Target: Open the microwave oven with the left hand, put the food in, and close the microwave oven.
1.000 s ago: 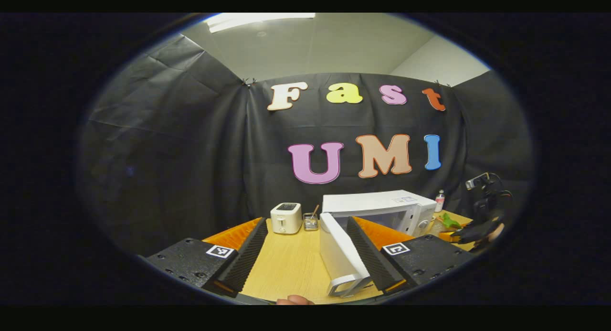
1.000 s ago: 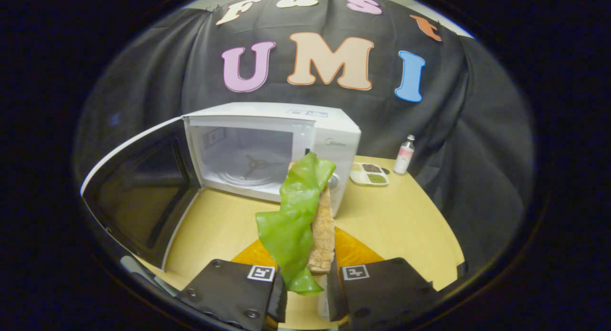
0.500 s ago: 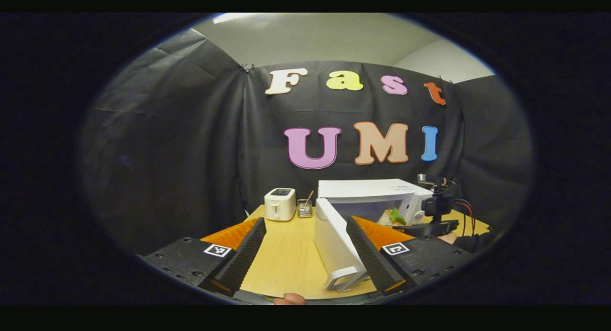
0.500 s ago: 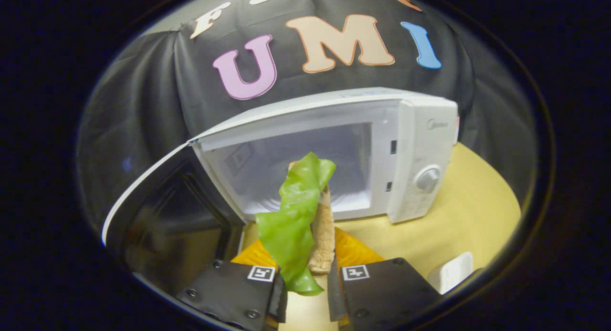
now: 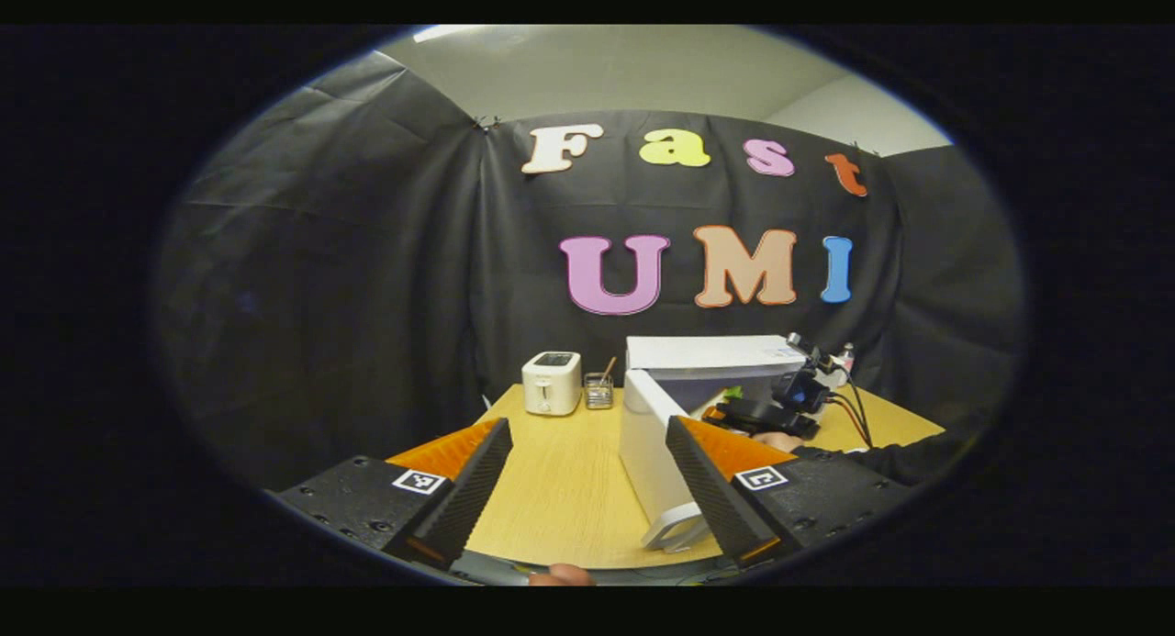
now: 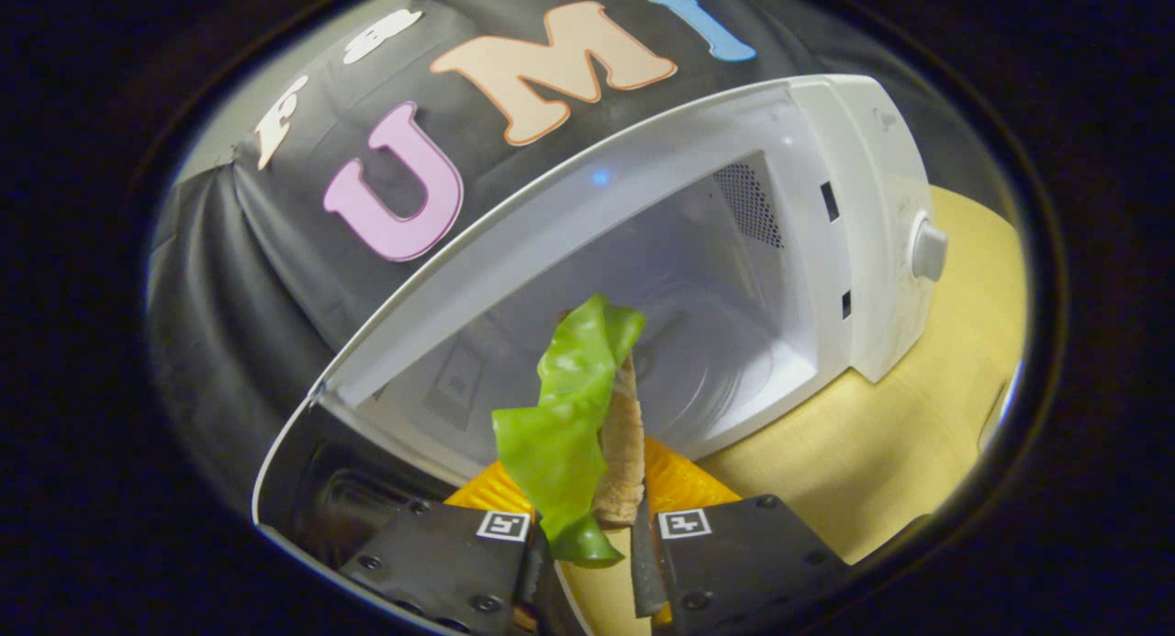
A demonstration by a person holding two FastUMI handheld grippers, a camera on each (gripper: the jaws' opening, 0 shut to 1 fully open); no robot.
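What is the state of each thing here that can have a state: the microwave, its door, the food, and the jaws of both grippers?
Microwave: open, cavity bare.
Microwave door: swung wide open.
Food: green leaf and bread slice, held upright before the cavity, not yet set down.
Right gripper: jaws shut on the food.
Left gripper: jaws open, holding nothing.
Toaster: standing upright on the table, untouched.

The right gripper [image 6: 592,563] has closed right in on the microwave [image 6: 863,223], whose open cavity now looms large and tilted, the food [image 6: 574,425] (green leaf against a tan slice) at its mouth. From the left gripper [image 5: 587,489], that right gripper has slid across to the oven's front.
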